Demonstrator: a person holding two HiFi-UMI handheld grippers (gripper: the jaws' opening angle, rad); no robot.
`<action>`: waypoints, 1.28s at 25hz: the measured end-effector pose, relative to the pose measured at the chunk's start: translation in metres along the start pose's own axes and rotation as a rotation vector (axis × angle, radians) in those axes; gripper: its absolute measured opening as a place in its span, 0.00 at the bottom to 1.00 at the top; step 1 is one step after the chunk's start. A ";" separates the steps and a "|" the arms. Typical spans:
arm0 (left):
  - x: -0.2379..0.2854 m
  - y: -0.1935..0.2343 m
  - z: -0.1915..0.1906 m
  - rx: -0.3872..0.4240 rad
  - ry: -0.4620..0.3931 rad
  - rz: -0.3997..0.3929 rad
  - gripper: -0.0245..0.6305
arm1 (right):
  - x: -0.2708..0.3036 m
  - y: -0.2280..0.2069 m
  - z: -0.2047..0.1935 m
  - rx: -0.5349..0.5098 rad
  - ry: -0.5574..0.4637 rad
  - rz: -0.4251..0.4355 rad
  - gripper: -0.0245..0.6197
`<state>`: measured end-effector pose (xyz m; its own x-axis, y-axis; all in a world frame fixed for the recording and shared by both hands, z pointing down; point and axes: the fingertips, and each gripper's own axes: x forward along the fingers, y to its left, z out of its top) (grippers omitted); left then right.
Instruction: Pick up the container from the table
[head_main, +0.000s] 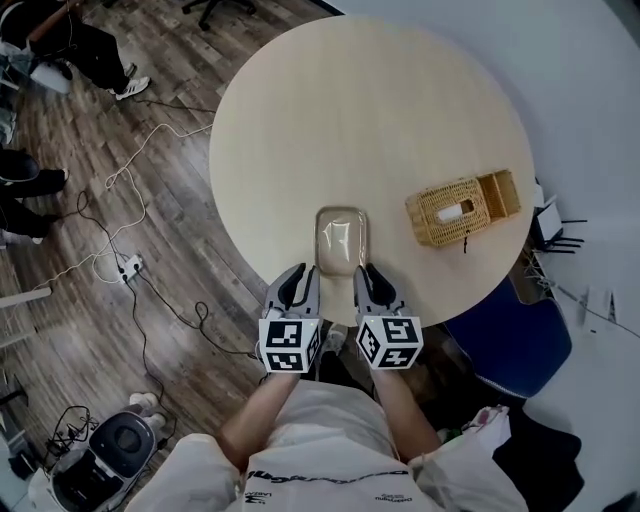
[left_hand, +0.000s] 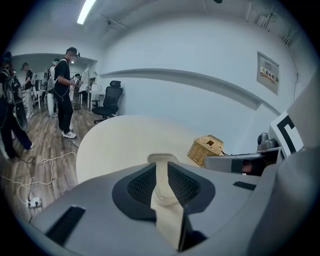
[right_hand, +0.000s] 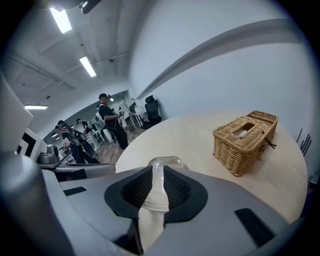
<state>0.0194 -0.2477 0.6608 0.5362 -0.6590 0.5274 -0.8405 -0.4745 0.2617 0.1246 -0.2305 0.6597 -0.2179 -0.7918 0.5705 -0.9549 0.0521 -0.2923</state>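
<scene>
Round pale table (head_main: 360, 110), seen from above. Clear container (head_main: 341, 238) lay flat on the table, at the middle of its near edge, long side running toward the table's centre. Nothing visible inside it.

Left gripper (head_main: 303, 282) sat at the table's near edge, tip against the container's near left corner. Right gripper (head_main: 366, 280) sat at the same edge, tip at the near right corner. The two were roughly parallel, both pointing toward the table's centre, marker cubes hanging off the edge.

Left gripper view: jaws drawn to a narrow slit, the container's (left_hand: 162, 158) near rim running down into it. Pads looked pressed on the plastic from both sides.

Right gripper view: same picture. Jaws nearly together, the container's (right_hand: 165, 161) clear rounded rim caught in the slit between the ribbed pads.

Container still rested on the table; I could not make out any gap under it.

Wicker basket (head_main: 462, 208) stood on the table's right side, well apart from the container, with a slot open in its top.

Blue chair (head_main: 510, 340) was tucked at the table's near right edge. Power strip (head_main: 130, 265) and loose cables lay on the wood floor left of the table. A person (left_hand: 63, 92) stood beyond the table's far left side.
</scene>
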 end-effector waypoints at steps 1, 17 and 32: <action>0.004 0.002 -0.004 -0.009 0.012 -0.002 0.15 | 0.004 -0.003 -0.003 0.003 0.009 -0.002 0.18; 0.055 0.032 -0.042 -0.171 0.097 -0.028 0.23 | 0.055 -0.039 -0.036 0.105 0.086 -0.089 0.30; 0.083 0.040 -0.056 -0.323 0.132 -0.076 0.22 | 0.076 -0.061 -0.045 0.240 0.082 -0.078 0.30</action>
<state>0.0257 -0.2889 0.7601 0.6009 -0.5380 0.5912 -0.7914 -0.2960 0.5349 0.1572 -0.2666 0.7550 -0.1701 -0.7351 0.6563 -0.8964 -0.1612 -0.4129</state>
